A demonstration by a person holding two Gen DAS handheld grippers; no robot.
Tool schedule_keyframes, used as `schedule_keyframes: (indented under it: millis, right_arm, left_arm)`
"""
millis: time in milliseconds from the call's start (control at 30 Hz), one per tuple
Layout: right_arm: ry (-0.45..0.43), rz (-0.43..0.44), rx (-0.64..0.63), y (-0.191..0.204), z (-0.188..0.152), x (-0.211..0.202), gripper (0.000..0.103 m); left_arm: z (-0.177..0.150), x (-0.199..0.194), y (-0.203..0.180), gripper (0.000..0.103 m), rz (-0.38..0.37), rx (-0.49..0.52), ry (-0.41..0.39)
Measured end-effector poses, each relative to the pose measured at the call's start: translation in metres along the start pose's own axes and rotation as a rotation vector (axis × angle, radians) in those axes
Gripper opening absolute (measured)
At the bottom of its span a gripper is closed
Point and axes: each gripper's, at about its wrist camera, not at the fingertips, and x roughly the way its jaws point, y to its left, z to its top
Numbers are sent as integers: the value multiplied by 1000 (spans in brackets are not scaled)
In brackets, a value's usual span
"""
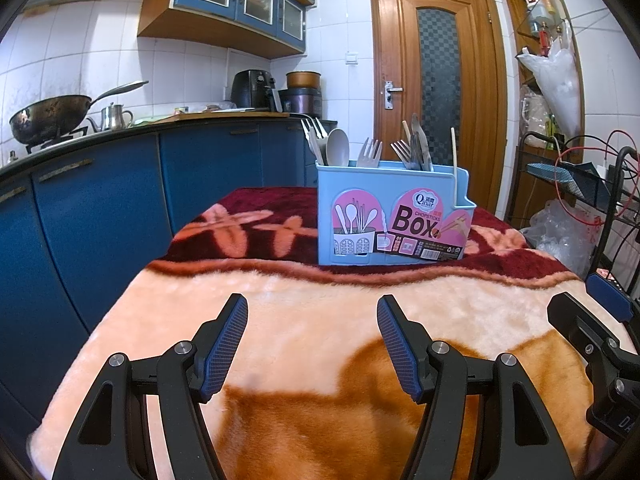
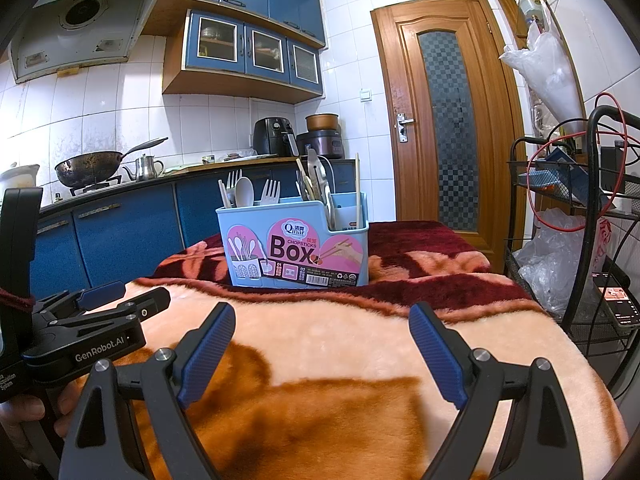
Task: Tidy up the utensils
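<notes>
Your left claw [image 1: 312, 342] was released and empty over the blanketed surface [image 1: 320, 320]. Ahead stood the pale blue box [image 1: 394, 216], pink-labelled, with forks [image 1: 370, 152], a spoon [image 1: 338, 147] and chopsticks upright. Your right claw [image 2: 322, 344] gaped empty too.

Utensil box [image 1: 394, 216] on far part of blanket [image 1: 320, 320]; forks [image 1: 370, 152] and spoon [image 1: 338, 148] inside; counter [image 1: 160, 124] behind, left.

Pretty bright and sharp, heavy fisheye bending around the door [image 1: 436, 92], dark vignette corners, soft shadows on the blanket [image 2: 360, 344] below it.
</notes>
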Motion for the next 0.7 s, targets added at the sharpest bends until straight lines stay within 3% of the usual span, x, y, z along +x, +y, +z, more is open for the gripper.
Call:
schedule_keyframes:
  millis: [700]
  right_arm:
    - [0,0,0,0,0,0,91]
  left_arm:
    - [0,0,2,68,1,2,-2]
